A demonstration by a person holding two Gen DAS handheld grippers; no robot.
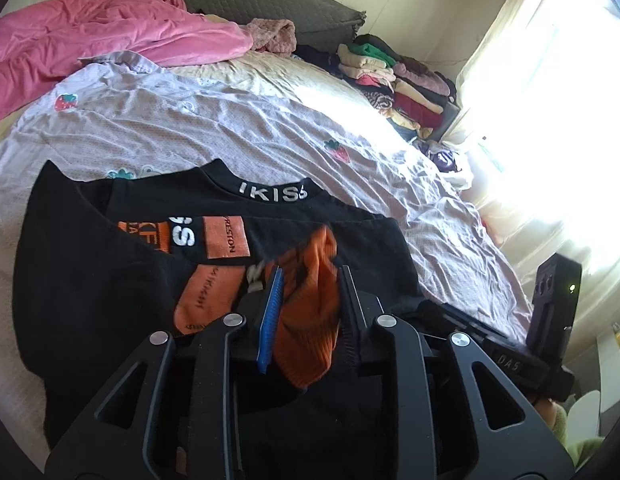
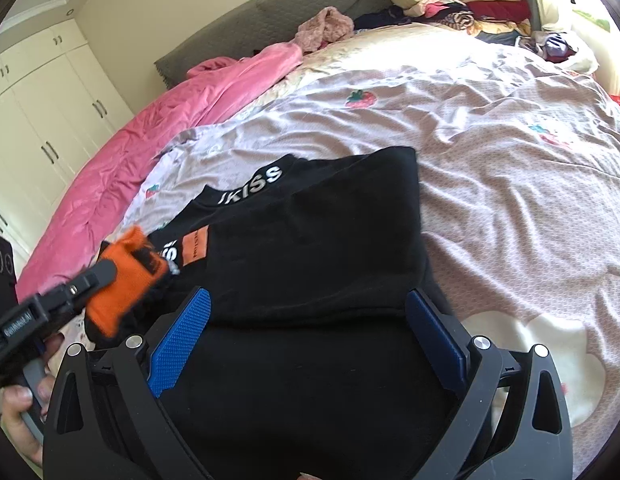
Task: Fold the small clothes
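Note:
A black sweatshirt (image 1: pixel 89 280) with orange patches and an "IKISS" collar lies partly folded on the bed; it also shows in the right wrist view (image 2: pixel 310 248). My left gripper (image 1: pixel 310 276) is shut on the sweatshirt's orange cuff (image 1: pixel 310 320) and holds it over the garment's front. The left gripper also shows in the right wrist view (image 2: pixel 97 276), at the left, with the orange cuff (image 2: pixel 125 280) in it. My right gripper (image 2: pixel 307 300) is open and empty, its blue pads (image 2: pixel 181 336) spread over the folded black body.
The bed carries a pale strawberry-print sheet (image 2: pixel 490 152), a pink quilt (image 1: pixel 89 40) at the far left and a stack of folded clothes (image 1: pixel 398 76) by the window. White wardrobes (image 2: pixel 37 120) stand beyond the bed. The right gripper's body (image 1: pixel 550 320) sits close at the right.

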